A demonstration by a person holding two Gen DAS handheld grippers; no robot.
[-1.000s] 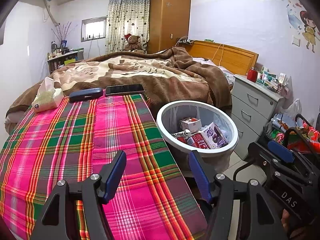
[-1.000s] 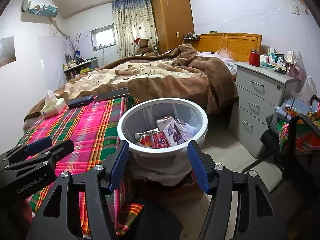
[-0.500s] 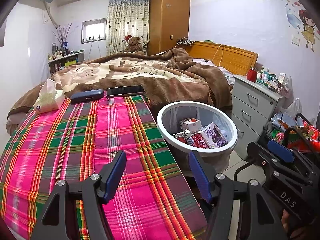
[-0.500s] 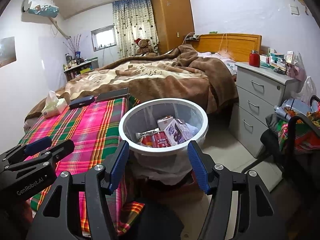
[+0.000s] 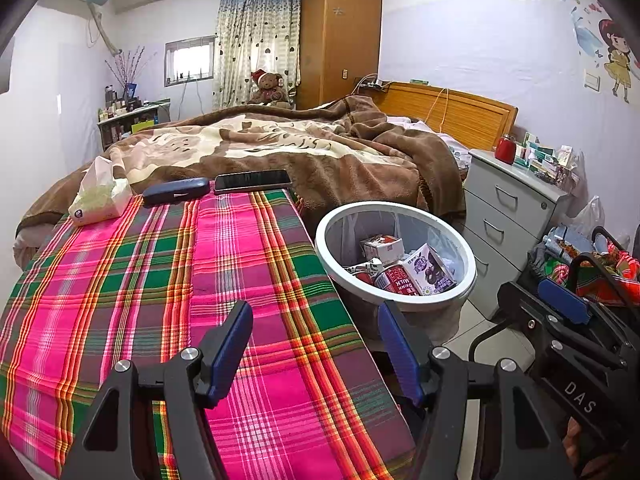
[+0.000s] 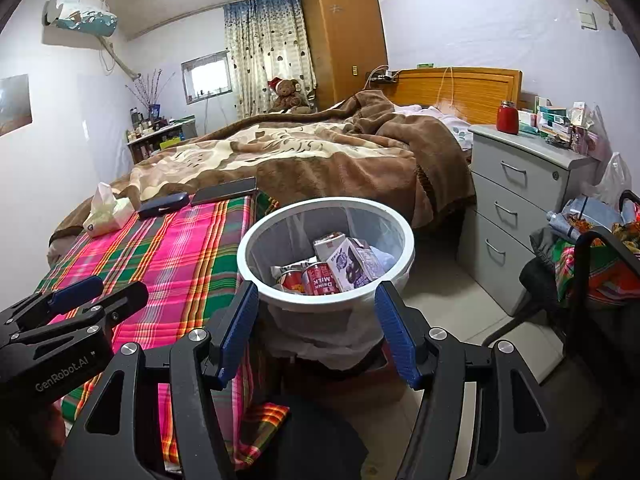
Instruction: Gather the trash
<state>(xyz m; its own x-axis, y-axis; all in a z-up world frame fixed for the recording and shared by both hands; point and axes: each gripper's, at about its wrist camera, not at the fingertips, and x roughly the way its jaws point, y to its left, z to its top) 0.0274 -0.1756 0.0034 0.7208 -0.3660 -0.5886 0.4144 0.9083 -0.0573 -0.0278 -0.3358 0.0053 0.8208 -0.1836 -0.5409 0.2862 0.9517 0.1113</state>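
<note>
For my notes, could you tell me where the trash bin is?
In both views, the trash bin stands on the floor between the plaid cloth and the grey drawers.

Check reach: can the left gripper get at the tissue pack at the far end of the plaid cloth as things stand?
Probably yes. The left gripper hangs open and empty over the plaid cloth, and nothing lies on the cloth between it and the tissue pack. The glasses case sits beside the pack, not in the path.

both wrist views forward, sharing bin [image 5: 394,216]
</note>
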